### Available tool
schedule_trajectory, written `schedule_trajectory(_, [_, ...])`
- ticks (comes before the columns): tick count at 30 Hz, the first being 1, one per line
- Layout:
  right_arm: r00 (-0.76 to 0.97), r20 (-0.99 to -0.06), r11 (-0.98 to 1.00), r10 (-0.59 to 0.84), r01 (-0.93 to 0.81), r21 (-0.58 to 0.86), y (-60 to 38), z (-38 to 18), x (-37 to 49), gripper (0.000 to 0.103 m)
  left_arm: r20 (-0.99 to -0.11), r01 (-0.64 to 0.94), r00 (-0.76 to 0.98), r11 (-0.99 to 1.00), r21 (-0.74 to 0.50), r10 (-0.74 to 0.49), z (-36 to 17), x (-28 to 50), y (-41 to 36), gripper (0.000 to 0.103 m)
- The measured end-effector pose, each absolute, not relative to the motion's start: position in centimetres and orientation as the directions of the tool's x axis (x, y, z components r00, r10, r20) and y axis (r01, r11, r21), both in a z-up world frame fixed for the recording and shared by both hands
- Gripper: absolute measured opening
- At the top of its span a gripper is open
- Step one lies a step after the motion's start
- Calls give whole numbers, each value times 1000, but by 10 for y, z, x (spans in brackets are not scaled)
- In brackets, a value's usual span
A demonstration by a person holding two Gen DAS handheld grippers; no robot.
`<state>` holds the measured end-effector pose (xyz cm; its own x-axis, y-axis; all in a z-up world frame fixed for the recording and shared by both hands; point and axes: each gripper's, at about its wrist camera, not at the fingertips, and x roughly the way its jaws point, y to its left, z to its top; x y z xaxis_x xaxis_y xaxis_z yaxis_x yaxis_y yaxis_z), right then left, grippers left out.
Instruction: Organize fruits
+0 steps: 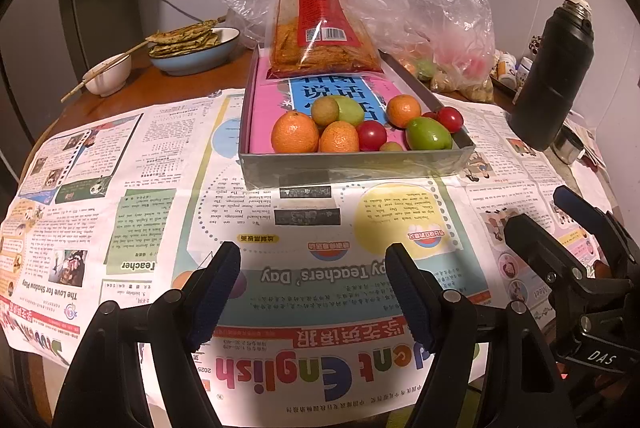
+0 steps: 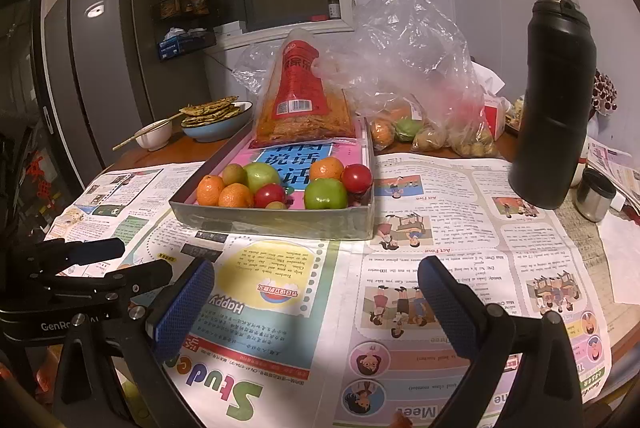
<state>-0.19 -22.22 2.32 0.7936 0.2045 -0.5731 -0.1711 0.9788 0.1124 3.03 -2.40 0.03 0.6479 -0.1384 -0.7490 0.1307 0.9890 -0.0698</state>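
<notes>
Left wrist view: left gripper (image 1: 312, 292) at bottom centre, fingers wide and empty, aimed at fruits (image 1: 360, 125) heaped in a grey tray (image 1: 352, 165) mid-frame.

Right wrist view: right gripper (image 2: 316, 302), fingers wide, empty, over the newspaper-covered worktop (image 2: 440, 228), ready to reach.

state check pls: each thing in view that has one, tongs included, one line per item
left tongs: open, empty, over the newspaper
right tongs: open, empty, over the newspaper
tray: fruit piled at its near end
snack bag: upright, at the tray's far end
black flask: upright, cap off
steel cup: standing beside the flask
plastic bag: crumpled, produce inside
blue bowl: stacked with flatbreads
white bowl: chopsticks resting across it
</notes>
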Motion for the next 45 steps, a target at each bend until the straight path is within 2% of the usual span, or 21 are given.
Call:
schedule_trajectory(38, [793,-577,981,195,-167,103,-221,23,1,103,-743,134,657,990,-50,-127,3,29,-26,76])
schedule_trajectory(45, [799,-578,986,167,-130,104,-234,25,8,103,-705,43,707,998,-43,-61,8,35,5,76])
